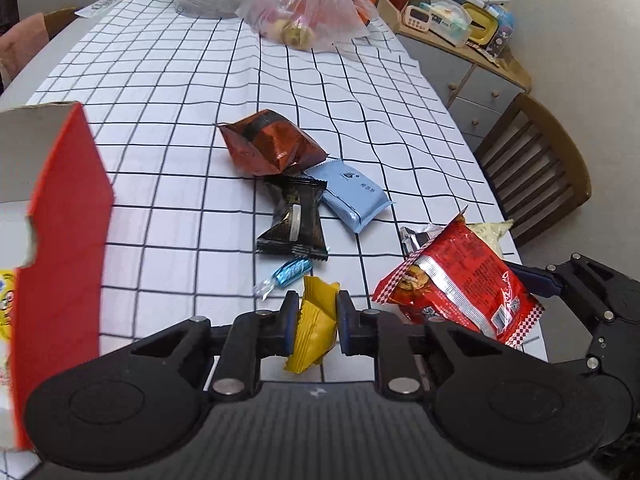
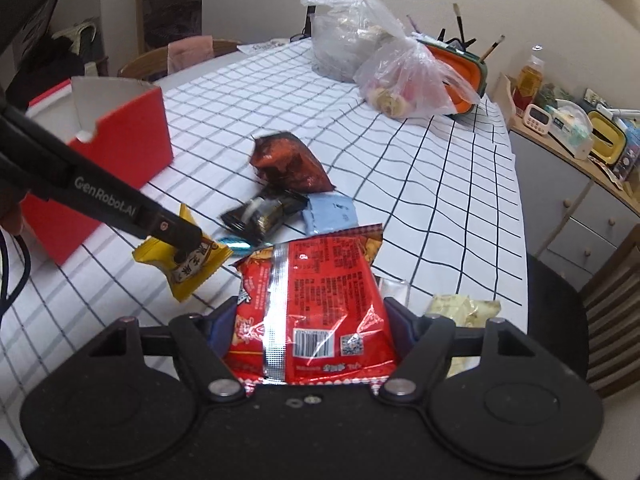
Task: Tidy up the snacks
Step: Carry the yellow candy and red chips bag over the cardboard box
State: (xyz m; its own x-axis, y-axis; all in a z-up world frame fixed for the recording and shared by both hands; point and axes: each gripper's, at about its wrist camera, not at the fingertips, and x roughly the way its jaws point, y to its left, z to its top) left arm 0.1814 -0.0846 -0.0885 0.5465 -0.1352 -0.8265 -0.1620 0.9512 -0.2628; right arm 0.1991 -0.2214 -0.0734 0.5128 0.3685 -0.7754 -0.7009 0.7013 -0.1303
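My left gripper is shut on a small yellow snack packet, held just above the checked tablecloth; the packet also shows in the right wrist view. My right gripper is shut on a big red snack bag, seen at lower right in the left wrist view. An open red cardboard box stands to the left. Loose on the cloth lie a brown-red packet, a black packet, a light blue packet and a small blue candy.
A pale yellow packet lies by the table's right edge. Two plastic bags and an orange container stand at the far end. A wooden chair and a cluttered sideboard are on the right.
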